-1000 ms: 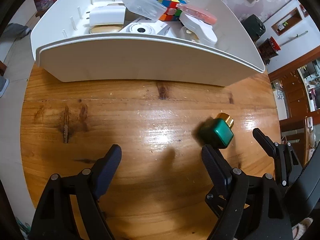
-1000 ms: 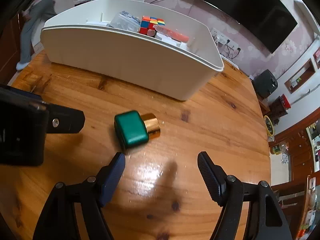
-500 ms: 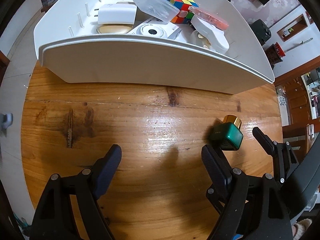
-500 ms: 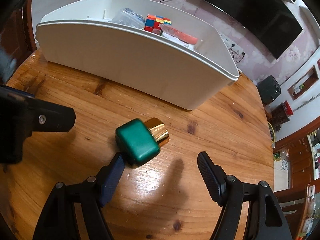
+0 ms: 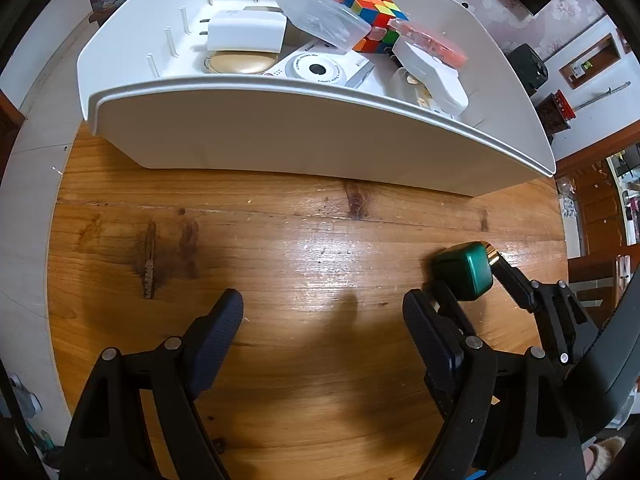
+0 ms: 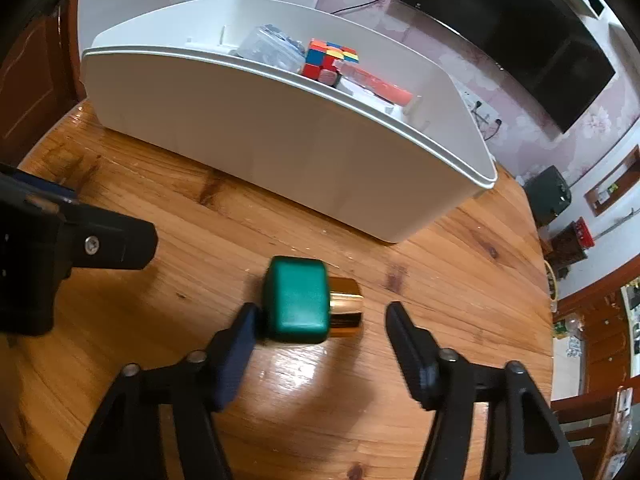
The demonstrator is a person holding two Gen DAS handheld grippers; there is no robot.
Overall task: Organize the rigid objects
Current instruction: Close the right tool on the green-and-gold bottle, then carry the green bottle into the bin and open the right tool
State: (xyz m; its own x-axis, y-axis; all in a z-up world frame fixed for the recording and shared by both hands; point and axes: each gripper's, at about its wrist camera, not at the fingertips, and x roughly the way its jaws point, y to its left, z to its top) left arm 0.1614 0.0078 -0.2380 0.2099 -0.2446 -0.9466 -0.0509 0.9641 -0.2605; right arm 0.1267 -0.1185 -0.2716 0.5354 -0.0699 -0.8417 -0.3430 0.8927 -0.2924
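Bin point(image 5: 280, 136) at twelve o'clock already holds most items; only the green bottle point(image 6: 298, 304) lies on the bench point(image 6: 440, 280), between the right claw's point(image 6: 320, 344) spread fingers, ungrasped. Left claw point(image 5: 320, 320) gapes empty.

Small print rings the lens of the white camera point(image 5: 318, 69) in the bin, too small to read.

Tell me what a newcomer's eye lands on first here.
The glossy green block with a gold cap lies on the wooden table, between the open right gripper's fingers. Behind it, a multicoloured puzzle cube stands out among the white plastic bin's pale contents.
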